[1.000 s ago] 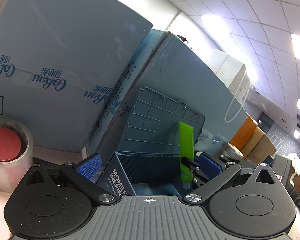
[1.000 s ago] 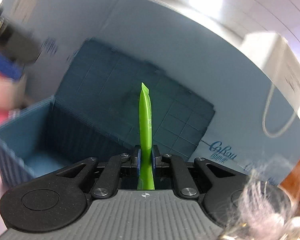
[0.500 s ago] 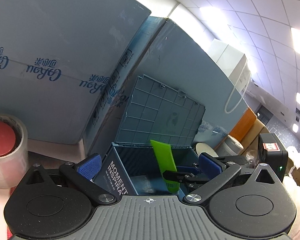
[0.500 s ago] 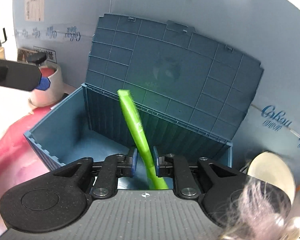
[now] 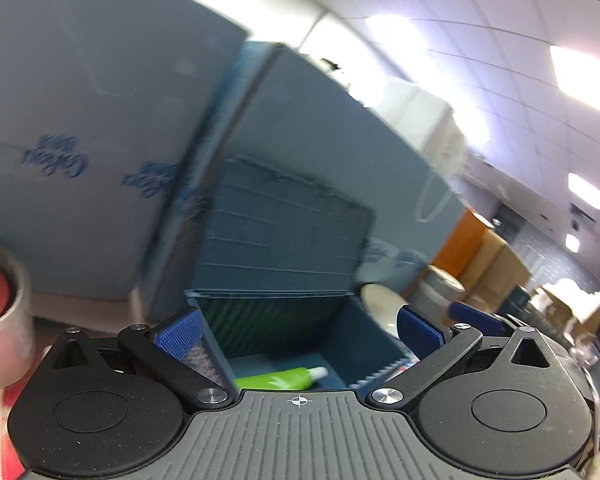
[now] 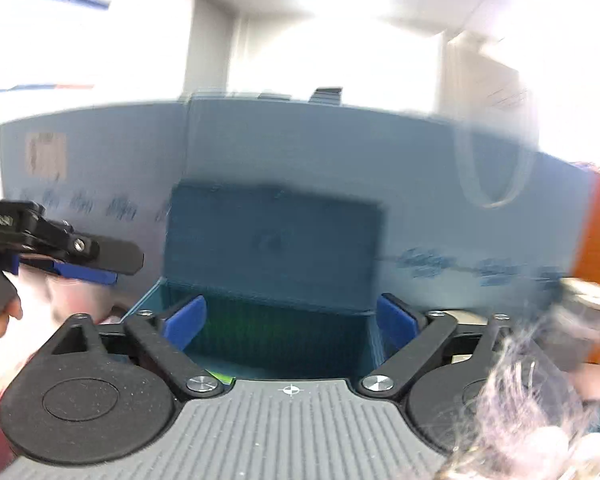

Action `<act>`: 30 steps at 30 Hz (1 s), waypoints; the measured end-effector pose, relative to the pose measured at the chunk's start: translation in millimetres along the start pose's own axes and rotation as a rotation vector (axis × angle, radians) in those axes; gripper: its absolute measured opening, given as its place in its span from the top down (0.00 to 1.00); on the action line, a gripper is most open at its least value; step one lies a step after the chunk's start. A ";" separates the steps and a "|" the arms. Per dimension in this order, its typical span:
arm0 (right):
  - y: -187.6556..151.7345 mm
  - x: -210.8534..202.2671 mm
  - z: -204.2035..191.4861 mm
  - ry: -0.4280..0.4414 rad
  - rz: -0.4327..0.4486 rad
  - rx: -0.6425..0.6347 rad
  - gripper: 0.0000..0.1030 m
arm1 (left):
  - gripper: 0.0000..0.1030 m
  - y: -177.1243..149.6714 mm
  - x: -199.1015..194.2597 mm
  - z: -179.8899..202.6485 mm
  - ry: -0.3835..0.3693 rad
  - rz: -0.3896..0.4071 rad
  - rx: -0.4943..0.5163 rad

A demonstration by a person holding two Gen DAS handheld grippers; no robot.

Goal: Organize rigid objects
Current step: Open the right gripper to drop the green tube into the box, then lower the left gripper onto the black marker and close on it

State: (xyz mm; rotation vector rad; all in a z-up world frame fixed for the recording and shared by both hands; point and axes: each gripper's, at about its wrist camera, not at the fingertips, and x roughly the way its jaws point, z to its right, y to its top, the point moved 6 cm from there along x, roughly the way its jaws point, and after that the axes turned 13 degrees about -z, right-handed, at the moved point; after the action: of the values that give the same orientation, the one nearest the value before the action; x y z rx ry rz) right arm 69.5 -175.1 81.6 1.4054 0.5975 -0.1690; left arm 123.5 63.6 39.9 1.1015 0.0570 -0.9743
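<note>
Tube point(image 5: 278, 379), bright green with a white cap, lies flat on the floor of the blue storage box point(image 5: 364, 344), near its front wall, lid up behind. The right gripper point(image 6: 290, 320) has just been opening its jaws; they stand wide with nothing between them. The left gripper point(image 5: 300, 330) is spread wide too, empty. A tape roll point(image 5: 4, 320) stands far left.

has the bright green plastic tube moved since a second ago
Yes: the green tube has dropped from upright above the blue storage box to lying flat on its floor.
</note>
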 end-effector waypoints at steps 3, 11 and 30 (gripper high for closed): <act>-18.3 -35.7 14.4 -0.050 0.064 0.084 0.03 | 0.00 -4.0 -5.0 20.8 -0.041 0.036 0.079; -87.2 -99.0 64.5 -0.220 0.168 0.363 0.00 | 0.00 -50.3 15.6 103.4 -0.036 0.055 0.464; -170.0 -76.6 121.9 0.292 0.263 0.886 0.00 | 0.02 -149.0 163.6 191.8 -0.115 -0.434 1.047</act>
State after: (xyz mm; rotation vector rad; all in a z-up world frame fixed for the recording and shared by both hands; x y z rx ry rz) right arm -36.6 -340.2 -24.0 2.3807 0.5919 -0.0070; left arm 41.9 -202.1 -52.2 2.0349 -0.3630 -1.5151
